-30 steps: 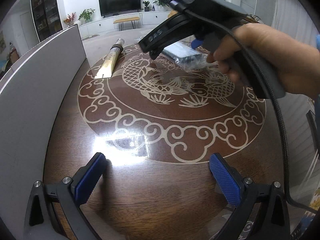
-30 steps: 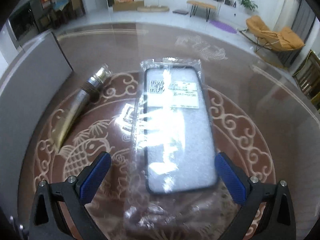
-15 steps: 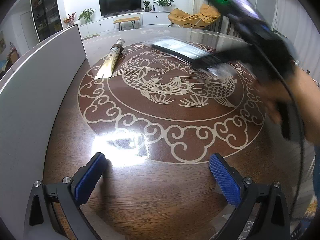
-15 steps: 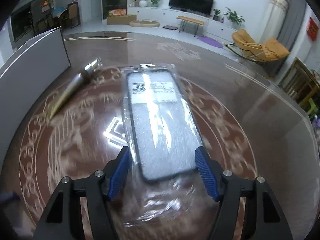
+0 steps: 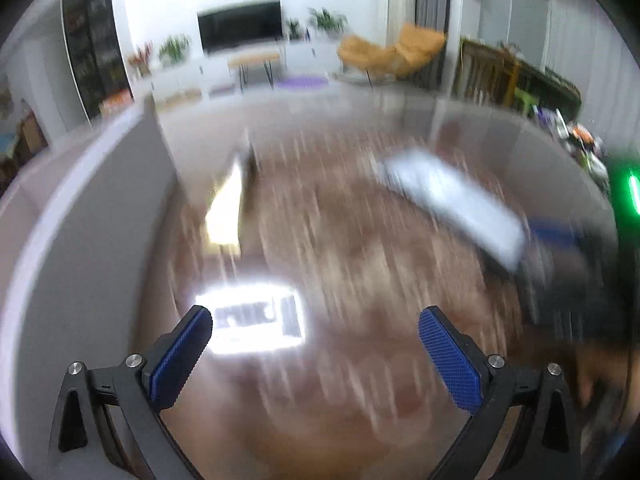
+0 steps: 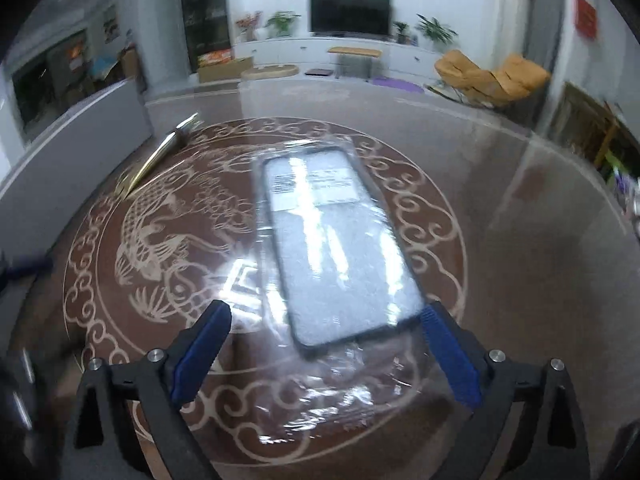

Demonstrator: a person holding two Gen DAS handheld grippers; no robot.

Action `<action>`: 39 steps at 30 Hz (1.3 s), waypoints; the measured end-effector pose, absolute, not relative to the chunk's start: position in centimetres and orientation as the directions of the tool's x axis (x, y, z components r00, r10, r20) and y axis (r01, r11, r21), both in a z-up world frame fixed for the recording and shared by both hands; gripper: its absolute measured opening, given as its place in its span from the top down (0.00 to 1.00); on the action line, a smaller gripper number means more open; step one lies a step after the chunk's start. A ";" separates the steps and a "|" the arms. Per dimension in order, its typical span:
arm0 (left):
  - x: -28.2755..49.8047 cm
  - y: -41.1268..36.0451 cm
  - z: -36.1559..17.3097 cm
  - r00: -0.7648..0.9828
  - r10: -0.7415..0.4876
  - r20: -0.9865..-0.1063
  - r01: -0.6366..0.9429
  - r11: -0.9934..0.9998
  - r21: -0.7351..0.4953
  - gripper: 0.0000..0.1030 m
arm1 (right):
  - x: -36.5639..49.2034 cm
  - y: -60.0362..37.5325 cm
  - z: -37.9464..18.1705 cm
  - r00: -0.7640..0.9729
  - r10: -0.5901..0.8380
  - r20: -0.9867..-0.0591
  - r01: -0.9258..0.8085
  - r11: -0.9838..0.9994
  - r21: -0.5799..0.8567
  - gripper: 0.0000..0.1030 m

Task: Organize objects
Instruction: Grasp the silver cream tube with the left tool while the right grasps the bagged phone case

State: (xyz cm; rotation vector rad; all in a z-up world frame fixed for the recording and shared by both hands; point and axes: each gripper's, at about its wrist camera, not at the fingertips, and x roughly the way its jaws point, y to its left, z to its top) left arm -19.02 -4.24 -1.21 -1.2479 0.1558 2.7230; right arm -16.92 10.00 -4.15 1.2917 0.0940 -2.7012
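Note:
A dark phone case sealed in a clear plastic bag (image 6: 336, 256) lies on the round brown table (image 6: 520, 208) with its koi pattern. My right gripper (image 6: 326, 320) straddles the case's near end. Its jaws are opening, and the left pad stands well clear of the case. In the blurred left wrist view the phone case (image 5: 452, 204) shows at the right, with a blue finger (image 5: 556, 229) of the right gripper beside it. My left gripper (image 5: 316, 340) is open above bare table, nothing between its pads. A gold tube (image 6: 160, 156) lies at the far left.
A tall grey panel (image 6: 60, 152) runs along the table's left side, seen again as the grey panel (image 5: 80, 240) in the left wrist view, with the gold tube (image 5: 228, 208) next to it. A bright lamp glare (image 5: 256, 320) sits on the tabletop. A living room lies behind.
The right jaws closed in around the bagged case half a second ago and now stand wide again, pulled back with the case. The left view has swung forward and up, heavily blurred.

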 end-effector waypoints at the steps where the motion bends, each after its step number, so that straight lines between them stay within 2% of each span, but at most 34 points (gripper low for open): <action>1: -21.2 -4.2 -0.7 -0.654 0.071 -0.754 -0.175 -0.983 0.060 0.00 | -17.1 10.4 -4.3 -0.614 -0.105 -0.782 0.138 -0.990 0.025 0.06; 3: -26.1 -4.4 -0.6 -0.644 0.029 -0.765 -0.163 -0.981 0.101 0.00 | -17.5 10.6 -4.4 -0.606 -0.111 -0.787 0.122 -0.991 0.047 0.06; 5: -31.1 -5.5 -1.8 -0.604 0.027 -0.796 -0.150 -0.985 0.080 0.00 | -17.5 10.6 -4.4 -0.607 -0.111 -0.787 0.123 -0.991 0.045 0.06; 8: -35.2 -6.9 -4.2 -0.527 0.012 -0.850 -0.123 -0.991 0.062 0.00 | -17.8 10.3 -4.6 -0.605 -0.110 -0.788 0.124 -0.991 0.043 0.06; 10: -36.7 -7.6 -5.7 -0.483 0.064 -0.874 -0.133 -0.991 0.001 0.00 | -17.7 10.5 -4.6 -0.606 -0.115 -0.787 0.121 -0.991 0.052 0.06; 12: -36.8 -7.9 -5.7 -0.506 0.061 -0.860 -0.124 -0.992 0.002 0.00 | -17.5 10.9 -4.5 -0.606 -0.124 -0.786 0.118 -0.991 0.065 0.06; 14: -36.3 -7.8 -5.5 -0.543 0.078 -0.836 -0.152 -0.988 0.006 0.13 | -17.6 11.1 -4.6 -0.603 -0.139 -0.785 0.117 -0.989 0.085 0.06; 16: -35.6 -7.7 -5.0 -0.572 0.088 -0.816 -0.161 -0.987 0.007 0.48 | -17.7 11.2 -4.6 -0.603 -0.150 -0.784 0.119 -0.988 0.097 0.04; 17: -35.0 -7.6 -4.8 -0.578 0.085 -0.811 -0.155 -0.988 0.006 0.57 | -17.6 11.2 -4.6 -0.602 -0.153 -0.783 0.121 -0.988 0.101 0.04; 18: -34.5 -7.7 -4.7 -0.582 0.088 -0.808 -0.146 -0.989 -0.003 0.74 | -17.6 11.2 -4.6 -0.602 -0.158 -0.783 0.123 -0.987 0.104 0.03; 19: -33.8 -7.8 -4.7 -0.582 0.093 -0.808 -0.131 -0.991 -0.020 0.76 | -17.6 11.2 -4.6 -0.602 -0.162 -0.782 0.125 -0.986 0.109 0.03; 23: -28.1 -7.6 -4.8 -0.600 0.119 -0.791 -0.086 -0.993 -0.083 0.76 | -17.6 11.4 -4.5 -0.603 -0.186 -0.775 0.132 -0.982 0.133 0.02; 26: -22.4 -6.3 -4.9 -0.607 0.129 -0.784 -0.105 -0.991 -0.082 0.76 | -17.3 11.7 -4.2 -0.615 -0.209 -0.761 0.137 -0.978 0.158 0.02; 30: -16.9 -5.8 -5.4 -0.612 0.143 -0.778 -0.142 -0.987 -0.069 0.76 | -19.1 11.0 -2.9 -0.546 -0.223 -0.808 0.190 -0.972 0.140 0.02; 36: -15.3 -6.6 -5.3 -0.619 0.193 -0.761 -0.129 -0.981 -0.144 0.76 | -26.7 7.3 -3.6 -0.349 -0.144 -0.926 0.286 -0.957 0.041 0.02; 38: -15.2 -7.1 -5.0 -0.636 0.210 -0.742 -0.130 -0.978 -0.165 0.76 | -27.1 5.4 -4.6 -0.328 -0.082 -0.941 0.352 -0.935 -0.041 0.06; 39: -14.1 -7.5 -4.9 -0.647 0.214 -0.732 -0.134 -0.977 -0.167 0.76 | -26.8 5.3 -4.4 -0.349 -0.096 -0.932 0.357 -0.933 -0.038 0.24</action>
